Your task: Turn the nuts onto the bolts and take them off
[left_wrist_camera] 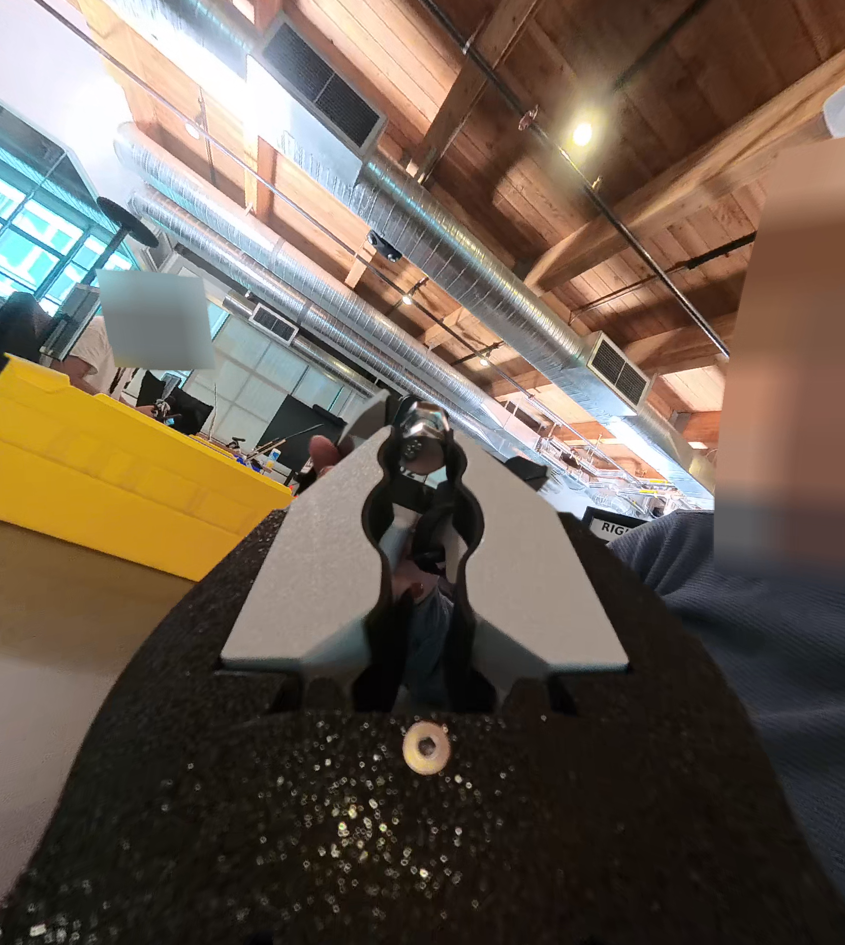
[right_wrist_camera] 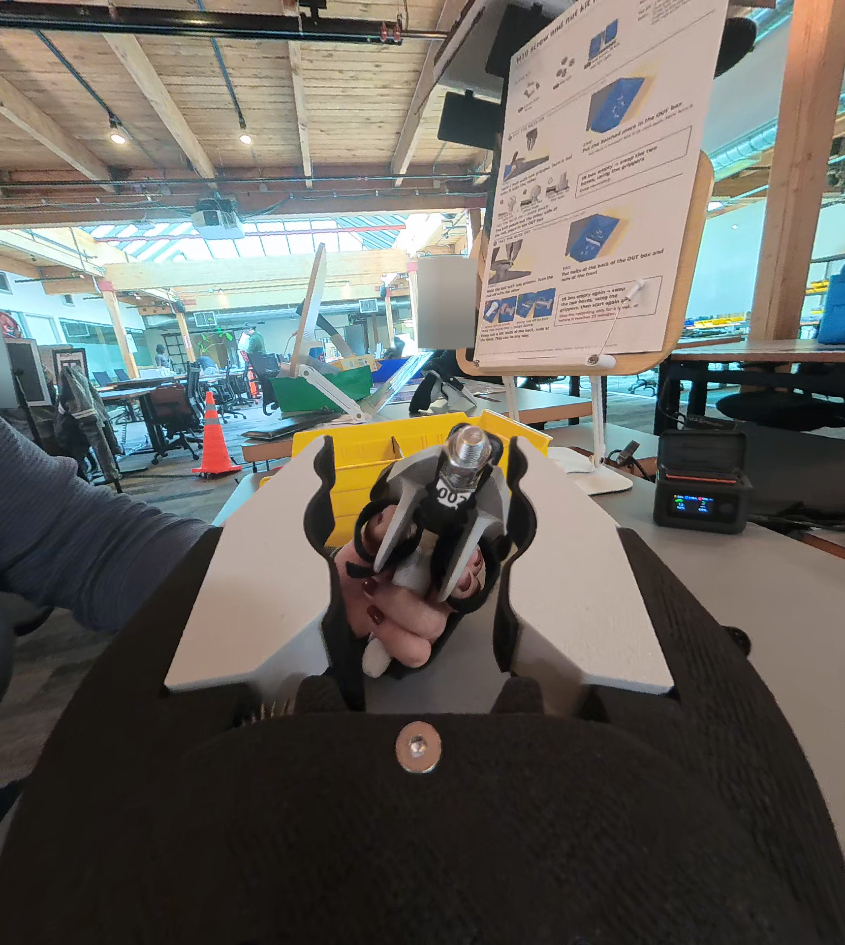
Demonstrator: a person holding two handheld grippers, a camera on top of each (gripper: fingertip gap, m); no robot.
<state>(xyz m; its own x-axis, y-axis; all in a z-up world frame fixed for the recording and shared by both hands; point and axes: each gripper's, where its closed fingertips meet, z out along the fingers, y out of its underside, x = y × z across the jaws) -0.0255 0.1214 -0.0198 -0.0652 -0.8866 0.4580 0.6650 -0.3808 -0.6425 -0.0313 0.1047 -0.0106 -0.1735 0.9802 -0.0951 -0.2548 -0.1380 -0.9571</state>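
While the left wrist view tilts up toward the ceiling, the left tool [left_wrist_camera: 423, 450] is clenched on a steel bolt [left_wrist_camera: 421, 442] at its fingertips, the bolt's head toward the camera. A yellow bin [left_wrist_camera: 103, 475] sits on the surface [left_wrist_camera: 52, 603] to the left of the bolt, and a blue sleeve [left_wrist_camera: 768, 639] fills the frame to the bolt's right.

From the right wrist view, the right tool [right_wrist_camera: 417, 460] stands released, its jaws spread wide on either side of the left tool [right_wrist_camera: 453, 491], touching nothing. That left tool, held in a hand [right_wrist_camera: 400, 613], pinches the bolt [right_wrist_camera: 469, 450] so the threaded end points up, with a nut [right_wrist_camera: 466, 468] sitting just below the tip. Behind the bolt stands the yellow bin [right_wrist_camera: 359, 460]; an instruction sheet [right_wrist_camera: 594, 194] on a stand rises above and to its right.

Bolt and nut look rigid, smooth and fairly heavy for their size, so likely slippery. The nut's flats seem the best place to take hold.
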